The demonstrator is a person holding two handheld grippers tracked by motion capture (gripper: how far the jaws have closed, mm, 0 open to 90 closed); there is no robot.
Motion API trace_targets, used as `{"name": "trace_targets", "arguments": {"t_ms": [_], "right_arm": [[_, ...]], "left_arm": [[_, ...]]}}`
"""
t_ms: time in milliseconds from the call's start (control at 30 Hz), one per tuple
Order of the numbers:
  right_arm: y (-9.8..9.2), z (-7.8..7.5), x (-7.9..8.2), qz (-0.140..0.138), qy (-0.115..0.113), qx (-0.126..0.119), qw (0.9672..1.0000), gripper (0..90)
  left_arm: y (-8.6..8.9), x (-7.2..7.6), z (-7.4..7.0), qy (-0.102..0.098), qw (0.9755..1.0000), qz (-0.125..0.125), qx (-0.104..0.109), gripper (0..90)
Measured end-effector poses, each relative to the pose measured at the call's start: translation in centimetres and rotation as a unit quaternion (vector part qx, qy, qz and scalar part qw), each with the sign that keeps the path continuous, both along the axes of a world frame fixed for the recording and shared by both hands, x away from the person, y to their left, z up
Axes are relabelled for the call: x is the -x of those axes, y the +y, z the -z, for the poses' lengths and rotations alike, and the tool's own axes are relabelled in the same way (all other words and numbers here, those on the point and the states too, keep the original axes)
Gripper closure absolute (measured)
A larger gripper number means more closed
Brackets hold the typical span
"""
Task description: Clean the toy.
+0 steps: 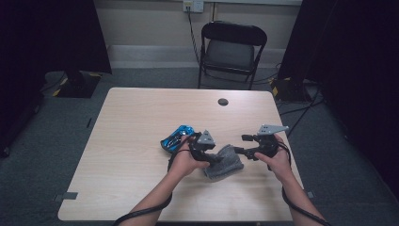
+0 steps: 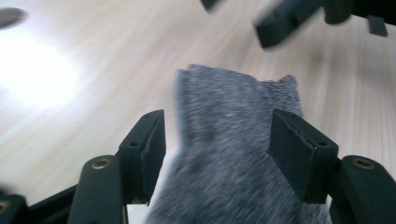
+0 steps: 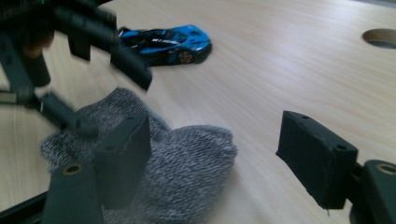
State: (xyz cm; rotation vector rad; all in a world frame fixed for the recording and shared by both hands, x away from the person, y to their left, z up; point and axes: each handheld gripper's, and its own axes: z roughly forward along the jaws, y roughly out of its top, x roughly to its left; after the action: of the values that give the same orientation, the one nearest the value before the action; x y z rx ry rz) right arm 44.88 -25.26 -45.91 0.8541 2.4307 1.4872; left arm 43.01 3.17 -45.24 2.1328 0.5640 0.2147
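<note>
A grey knitted sock [image 1: 225, 164] lies crumpled on the wooden table [image 1: 141, 117], between my two hands. My left gripper [image 1: 215, 157] stands open at the sock's left end. In the left gripper view the sock [image 2: 233, 140] lies between the spread jaws of that gripper [image 2: 218, 123] and the pads do not press on it. My right gripper [image 1: 238, 151] points at the sock from the right and is open too. In the right gripper view its [image 3: 215, 123] left jaw hangs over the sock [image 3: 187, 163] and the other stands over bare wood. A blue toy car [image 1: 177, 136] [image 3: 166, 42] sits just beyond the left gripper.
A round cable hole [image 1: 223, 101] [image 3: 380, 38] is in the table's far middle. A black folding chair [image 1: 233, 49] stands behind the table. Dark curtains hang at both sides. Bare wood stretches left of the car and along the far edge.
</note>
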Motion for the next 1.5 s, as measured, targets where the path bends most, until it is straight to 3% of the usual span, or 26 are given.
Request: {"name": "trace_targets", "arguments": {"t_ms": [267, 400, 600, 767, 1167, 1367, 1500], "right_arm": [[1.4, 1.1, 0.8, -0.024, 0.004, 0.003, 0.9997, 25.2], [2.0, 1.6, 1.1, -0.038, 0.006, 0.014, 0.9992, 25.1], [2.4, 2.3, 1.2, -0.043, 0.011, 0.014, 0.9989, 25.1], [2.4, 3.1, 1.2, -0.044, 0.013, 0.016, 0.9988, 25.1], [2.4, 3.4, 1.4, -0.049, 0.008, 0.027, 0.9984, 25.2], [2.4, 3.0, 1.5, -0.054, -0.003, 0.036, 0.9979, 25.2], [2.5, 2.4, 1.5, -0.058, -0.012, 0.027, 0.9979, 25.2]], "left_arm": [[4.9, -1.3, -1.2, -0.013, 0.9967, -0.080, -0.005, 28.7], [6.8, -2.5, -1.0, -0.013, 0.9924, -0.119, -0.028, 25.3], [9.0, -4.0, 0.2, -0.003, 0.9866, -0.158, -0.039, 23.0], [9.7, -4.8, 1.0, 0.001, 0.9838, -0.170, -0.056, 22.3], [9.4, -6.4, 2.7, 0.017, 0.9816, -0.173, -0.079, 20.6], [9.3, -6.5, 3.5, 0.035, 0.9819, -0.173, -0.067, 20.9], [9.3, -6.4, 3.5, 0.038, 0.9818, -0.176, -0.062, 23.0]]}}
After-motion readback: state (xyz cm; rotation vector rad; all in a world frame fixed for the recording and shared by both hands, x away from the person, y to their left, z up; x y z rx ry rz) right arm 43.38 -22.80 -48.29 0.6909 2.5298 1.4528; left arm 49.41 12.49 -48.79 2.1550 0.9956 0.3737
